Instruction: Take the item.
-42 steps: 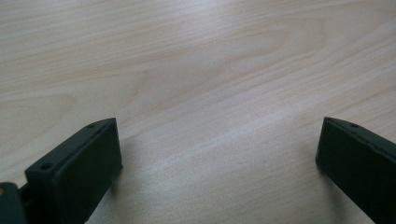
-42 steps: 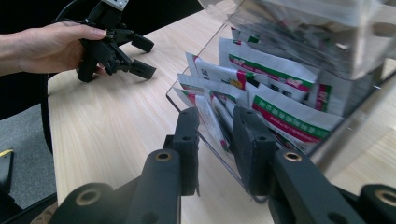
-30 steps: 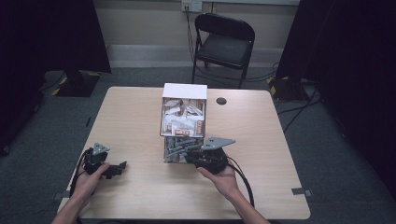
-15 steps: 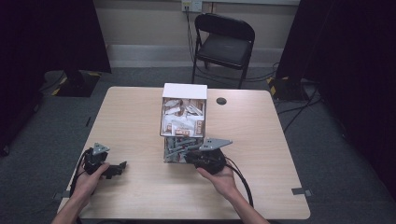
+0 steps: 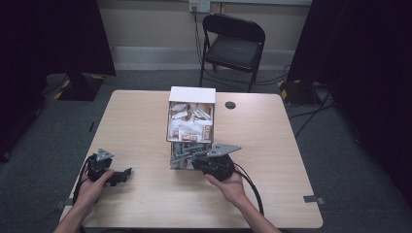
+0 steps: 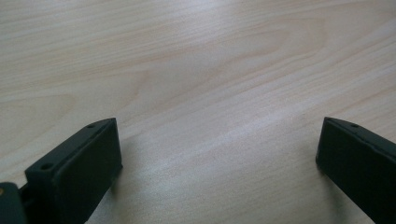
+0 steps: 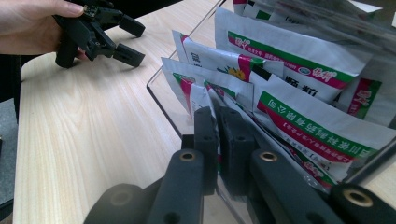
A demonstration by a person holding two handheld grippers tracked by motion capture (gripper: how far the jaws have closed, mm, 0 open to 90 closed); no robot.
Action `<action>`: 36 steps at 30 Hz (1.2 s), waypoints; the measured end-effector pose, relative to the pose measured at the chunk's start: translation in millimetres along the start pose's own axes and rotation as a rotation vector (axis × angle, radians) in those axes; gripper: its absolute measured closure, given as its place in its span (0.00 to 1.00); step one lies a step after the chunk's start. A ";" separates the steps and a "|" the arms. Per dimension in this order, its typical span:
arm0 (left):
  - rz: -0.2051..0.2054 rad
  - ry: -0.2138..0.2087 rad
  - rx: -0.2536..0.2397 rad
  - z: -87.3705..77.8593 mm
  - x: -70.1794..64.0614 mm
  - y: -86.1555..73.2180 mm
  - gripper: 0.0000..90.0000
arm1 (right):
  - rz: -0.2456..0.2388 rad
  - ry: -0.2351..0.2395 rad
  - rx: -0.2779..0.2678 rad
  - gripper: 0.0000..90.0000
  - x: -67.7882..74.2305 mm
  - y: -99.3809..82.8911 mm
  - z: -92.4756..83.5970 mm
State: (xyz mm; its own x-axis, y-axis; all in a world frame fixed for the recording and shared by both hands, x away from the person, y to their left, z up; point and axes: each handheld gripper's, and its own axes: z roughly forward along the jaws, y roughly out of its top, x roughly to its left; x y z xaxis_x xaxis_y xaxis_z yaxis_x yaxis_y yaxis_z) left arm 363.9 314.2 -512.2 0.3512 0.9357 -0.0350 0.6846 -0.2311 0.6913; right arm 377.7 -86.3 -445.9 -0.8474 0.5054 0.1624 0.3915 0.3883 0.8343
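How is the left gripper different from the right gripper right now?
The left gripper has its jaws wide apart with only bare table between them; the right gripper has just been closing and is pinched shut on a packet. The left gripper rests on open tabletop, while the right gripper reaches into the clear bin. Both are black, and each is held in a hand.

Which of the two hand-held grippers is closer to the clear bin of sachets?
The right. The right gripper reaches into the clear bin, its jaws closed on a sachet. The left gripper rests open on the table, well off to the bin's left.
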 end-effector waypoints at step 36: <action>0.000 -0.001 0.000 0.0 0.0 0.0 0.00 | 0.008 0.014 -0.037 0.99 -3.7 6.5 -8.1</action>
State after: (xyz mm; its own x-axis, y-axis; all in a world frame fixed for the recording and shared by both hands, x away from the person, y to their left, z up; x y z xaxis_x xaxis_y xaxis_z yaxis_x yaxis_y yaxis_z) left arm 363.9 314.2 -512.1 0.3514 0.9355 -0.0355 0.6847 -0.2309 0.6913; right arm 380.6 -91.9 -436.8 -0.8494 0.4976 0.1760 0.3846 0.3552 0.8520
